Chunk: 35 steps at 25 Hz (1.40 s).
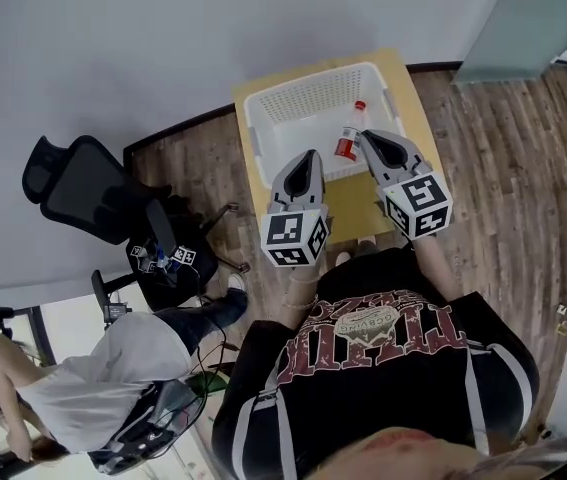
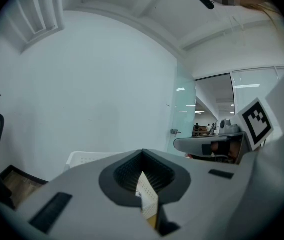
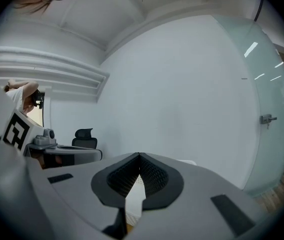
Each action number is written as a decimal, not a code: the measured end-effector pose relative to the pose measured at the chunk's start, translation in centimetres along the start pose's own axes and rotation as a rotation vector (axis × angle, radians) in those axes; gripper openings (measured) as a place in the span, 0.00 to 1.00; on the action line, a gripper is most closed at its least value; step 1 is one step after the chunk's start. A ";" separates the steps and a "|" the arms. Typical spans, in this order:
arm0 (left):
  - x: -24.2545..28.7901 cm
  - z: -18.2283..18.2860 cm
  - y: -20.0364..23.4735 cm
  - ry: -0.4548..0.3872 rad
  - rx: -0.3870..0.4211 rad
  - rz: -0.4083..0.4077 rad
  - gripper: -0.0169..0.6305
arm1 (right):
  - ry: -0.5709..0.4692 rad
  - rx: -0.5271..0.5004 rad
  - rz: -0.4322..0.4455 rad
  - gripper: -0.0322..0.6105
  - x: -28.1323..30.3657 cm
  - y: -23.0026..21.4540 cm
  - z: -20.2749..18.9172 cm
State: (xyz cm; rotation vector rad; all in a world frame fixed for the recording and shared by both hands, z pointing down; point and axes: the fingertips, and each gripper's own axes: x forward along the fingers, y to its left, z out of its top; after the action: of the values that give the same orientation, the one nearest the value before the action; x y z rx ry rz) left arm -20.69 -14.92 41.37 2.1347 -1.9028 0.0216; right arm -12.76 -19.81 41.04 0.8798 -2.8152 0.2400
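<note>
In the upper middle of the head view a white perforated basket [image 1: 301,86] sits on a small pale wooden table [image 1: 406,80] and takes up most of its top. The one thing in it is a small clear bottle [image 1: 349,133] with a red cap and a red label, lying on its side against the basket's right wall with the cap pointing to the top of the frame. Both grippers hang over the basket's near rim. The left gripper [image 1: 310,156] is at the lower left part of the basket, well apart from the bottle; its own view shows its jaws closed tip to tip on themselves. The right gripper [image 1: 367,136] has its tip just beside the bottle's lower end, and whether they touch cannot be told; its view also shows the jaws met at the tip. At the left of the frame stands a black office chair [image 1: 75,183] on the wood floor [image 1: 503,138], and a second person [image 1: 93,383] bends over at the lower left.
</note>
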 end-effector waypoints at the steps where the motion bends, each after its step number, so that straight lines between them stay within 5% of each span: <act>1: 0.4 0.0 0.1 0.001 0.000 0.005 0.09 | 0.000 0.000 0.003 0.08 0.2 -0.4 0.1; 16: 4.6 -0.1 -0.1 0.004 -0.015 0.049 0.09 | 0.014 0.003 0.054 0.08 2.2 -4.0 -0.3; 35: 11.0 -0.8 0.6 0.091 0.011 -0.087 0.09 | 0.025 0.062 -0.129 0.08 1.6 -9.3 -1.1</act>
State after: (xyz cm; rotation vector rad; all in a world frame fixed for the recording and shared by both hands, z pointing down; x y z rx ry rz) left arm -19.75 -25.47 44.40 2.1828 -1.7620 0.1100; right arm -8.55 -27.98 43.38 1.0590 -2.7279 0.3194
